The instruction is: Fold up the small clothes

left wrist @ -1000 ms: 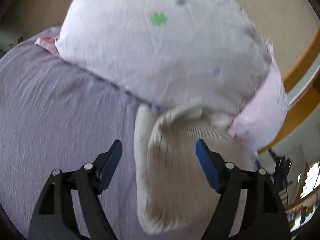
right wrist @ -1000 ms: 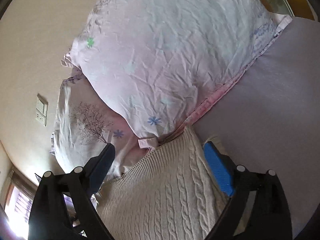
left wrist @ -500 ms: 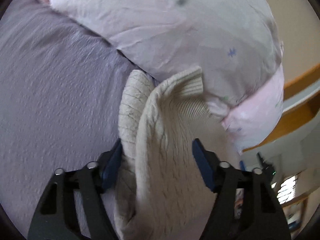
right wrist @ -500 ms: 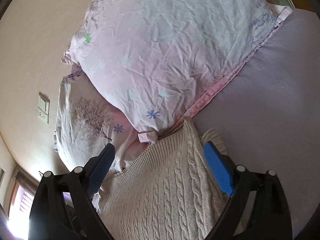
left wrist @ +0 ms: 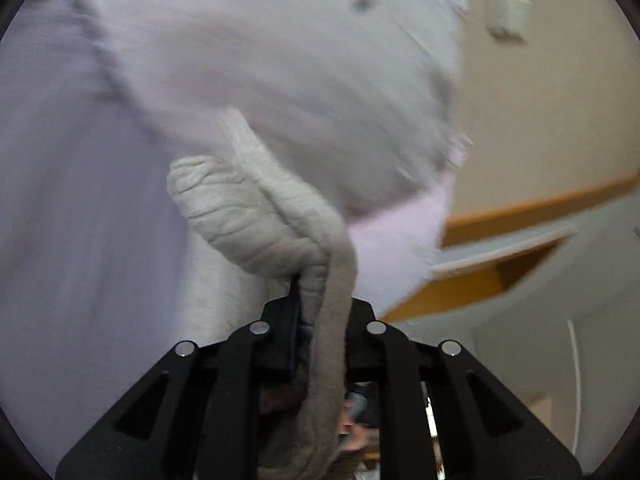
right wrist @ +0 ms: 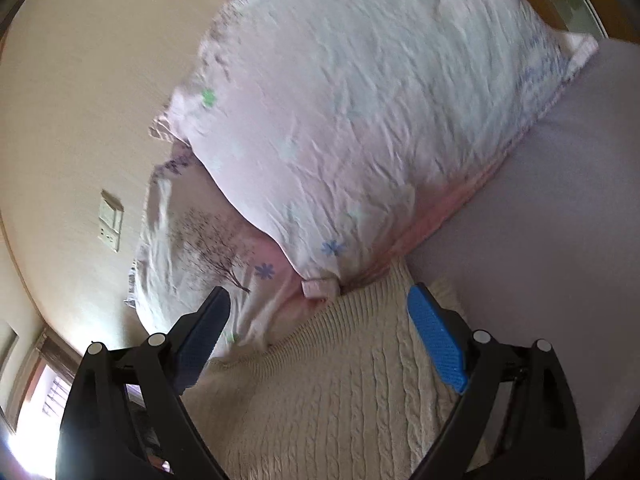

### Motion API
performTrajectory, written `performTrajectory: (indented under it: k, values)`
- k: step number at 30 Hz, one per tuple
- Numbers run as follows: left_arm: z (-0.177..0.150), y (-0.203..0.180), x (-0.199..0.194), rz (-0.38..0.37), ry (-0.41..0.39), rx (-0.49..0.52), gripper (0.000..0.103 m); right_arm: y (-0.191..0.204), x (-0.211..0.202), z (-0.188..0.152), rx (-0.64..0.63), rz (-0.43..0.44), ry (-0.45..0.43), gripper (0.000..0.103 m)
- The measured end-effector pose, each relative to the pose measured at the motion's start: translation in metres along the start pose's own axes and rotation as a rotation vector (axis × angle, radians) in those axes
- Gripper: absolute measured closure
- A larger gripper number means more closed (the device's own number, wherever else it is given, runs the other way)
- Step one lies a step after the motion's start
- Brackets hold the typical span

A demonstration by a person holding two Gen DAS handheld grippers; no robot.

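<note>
A cream cable-knit sweater point(right wrist: 352, 392) lies on a lilac bedsheet point(right wrist: 560, 248), its ribbed edge against the pillows. In the left wrist view my left gripper point(left wrist: 320, 312) is shut on a bunched part of the sweater point(left wrist: 256, 216), which hangs lifted from between the jaws. My right gripper point(right wrist: 320, 332) is open just above the flat sweater, its blue pads either side of the ribbed edge, holding nothing.
Two pink floral pillows point(right wrist: 360, 120) are stacked at the head of the bed, one point(left wrist: 280, 60) close behind the lifted cloth. A beige wall with a switch plate point(right wrist: 110, 220) and wooden trim point(left wrist: 520, 208) lie beyond. A bright window point(right wrist: 36, 400) is lower left.
My left gripper has closed on the sweater and lifted and swung it, blurring the view. My right gripper stays open and has shifted only slightly.
</note>
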State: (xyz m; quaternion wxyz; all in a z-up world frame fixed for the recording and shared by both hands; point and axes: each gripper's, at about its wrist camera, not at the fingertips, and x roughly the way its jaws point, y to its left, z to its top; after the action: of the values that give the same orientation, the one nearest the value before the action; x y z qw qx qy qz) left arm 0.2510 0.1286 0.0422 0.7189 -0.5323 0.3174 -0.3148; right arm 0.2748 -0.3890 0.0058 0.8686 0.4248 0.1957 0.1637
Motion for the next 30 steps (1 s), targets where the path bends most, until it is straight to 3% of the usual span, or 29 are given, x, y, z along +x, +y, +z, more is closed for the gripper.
performTrajectory:
  k: [4, 7, 9, 10, 11, 13, 14, 15, 18, 21, 24, 27, 29, 30]
  values:
    - [-0.041, -0.047, 0.091, -0.099, 0.153, 0.073, 0.089, 0.003, -0.013, 0.01, -0.05, -0.025, -0.048, 0.011]
    - [-0.084, -0.054, 0.189, -0.063, 0.32, 0.096, 0.084, -0.001, -0.02, 0.02, -0.101, -0.083, -0.065, 0.011]
    - [-0.104, -0.05, 0.233, -0.041, 0.421, 0.081, 0.08, -0.011, -0.023, 0.027, -0.087, -0.123, -0.056, 0.011]
    - [-0.111, -0.049, 0.241, -0.092, 0.453, 0.056, 0.08, -0.018, -0.024, 0.031, -0.067, -0.138, -0.042, 0.011]
    - [-0.113, -0.053, 0.241, -0.115, 0.459, 0.061, 0.08, -0.023, -0.023, 0.034, -0.048, -0.149, -0.019, 0.01]
    - [-0.109, -0.07, 0.216, -0.105, 0.402, 0.184, 0.067, -0.03, -0.019, 0.037, -0.019, -0.153, 0.031, 0.009]
    - [-0.103, -0.077, 0.193, -0.053, 0.34, 0.269, 0.051, -0.032, -0.016, 0.038, -0.008, -0.151, 0.064, 0.008]
    - [-0.096, -0.08, 0.177, 0.016, 0.289, 0.319, 0.039, -0.034, -0.006, 0.037, -0.002, -0.153, 0.138, 0.008]
    - [-0.084, -0.075, 0.132, 0.312, 0.151, 0.456, 0.027, -0.035, 0.02, 0.029, -0.005, -0.19, 0.3, 0.008]
    - [-0.077, -0.048, 0.121, 0.485, 0.176, 0.437, 0.026, -0.036, 0.039, 0.017, -0.032, -0.23, 0.403, 0.008]
    - [-0.084, -0.018, 0.126, 0.506, 0.272, 0.35, 0.026, -0.037, 0.048, 0.009, -0.043, -0.22, 0.456, 0.008]
    - [-0.101, -0.003, 0.131, 0.503, 0.319, 0.358, 0.024, -0.036, 0.048, 0.004, -0.069, -0.225, 0.464, 0.008]
    - [-0.104, -0.005, 0.139, 0.494, 0.329, 0.359, 0.024, -0.035, 0.048, 0.002, -0.086, -0.216, 0.468, 0.013]
    - [-0.106, -0.003, 0.143, 0.479, 0.338, 0.35, 0.025, -0.033, 0.05, 0.0, -0.101, -0.226, 0.47, 0.025]
